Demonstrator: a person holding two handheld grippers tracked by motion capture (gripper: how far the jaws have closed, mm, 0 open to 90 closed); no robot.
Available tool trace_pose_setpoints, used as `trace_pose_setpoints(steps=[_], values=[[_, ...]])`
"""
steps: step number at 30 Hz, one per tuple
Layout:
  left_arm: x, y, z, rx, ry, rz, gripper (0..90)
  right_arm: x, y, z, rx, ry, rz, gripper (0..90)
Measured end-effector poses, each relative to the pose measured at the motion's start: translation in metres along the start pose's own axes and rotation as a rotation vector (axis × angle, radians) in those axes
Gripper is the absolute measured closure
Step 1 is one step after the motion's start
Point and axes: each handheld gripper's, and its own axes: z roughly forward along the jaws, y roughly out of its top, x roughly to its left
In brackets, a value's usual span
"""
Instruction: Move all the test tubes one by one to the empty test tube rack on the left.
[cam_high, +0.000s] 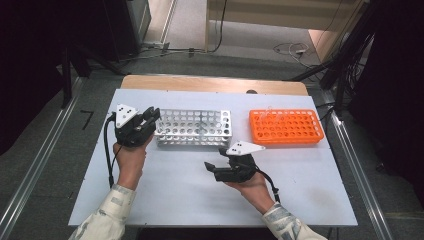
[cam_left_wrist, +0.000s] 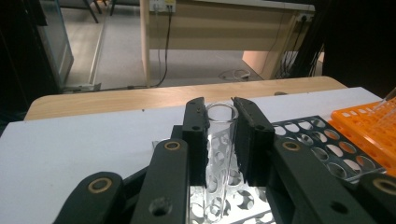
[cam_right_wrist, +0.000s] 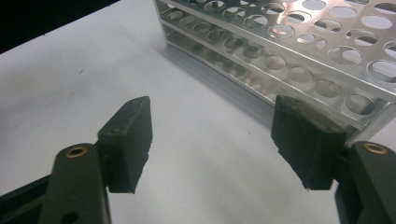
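Note:
A clear glass test tube (cam_left_wrist: 219, 140) stands upright between the pads of my left gripper (cam_left_wrist: 219, 107), which is shut on it. The tube hangs over the left end of the silver metal rack (cam_high: 195, 127), whose holes show behind it (cam_left_wrist: 322, 144). From above, my left gripper (cam_high: 152, 116) sits at that rack's left end. My right gripper (cam_high: 216, 158) hovers over the white board in front of the rack's right part. Its jaws (cam_right_wrist: 212, 140) stand wide open with nothing between them, and the silver rack (cam_right_wrist: 299, 51) lies just beyond.
An orange plastic rack (cam_high: 286, 126) sits to the right of the silver one, with a thin clear tube (cam_left_wrist: 385, 100) leaning in it. Both racks rest on a white board (cam_high: 175, 190) over a wooden table (cam_high: 210, 83). Metal rails run along both sides.

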Motion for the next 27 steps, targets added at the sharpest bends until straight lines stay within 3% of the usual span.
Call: trace_pose_setpoints(steps=[6,20,27], values=[[0.002,-0.001,0.003,-0.004,0.033,0.021,75.1,-0.004,0.000,-0.004,0.001,-0.021,0.034,21.5],[0.001,-0.010,0.011,0.020,0.049,0.042,75.1,-0.003,0.000,-0.004,0.007,-0.028,0.032,21.4],[-0.005,-0.023,0.021,0.054,0.073,0.079,75.0,-0.003,-0.001,-0.004,0.013,-0.032,0.032,21.4]])
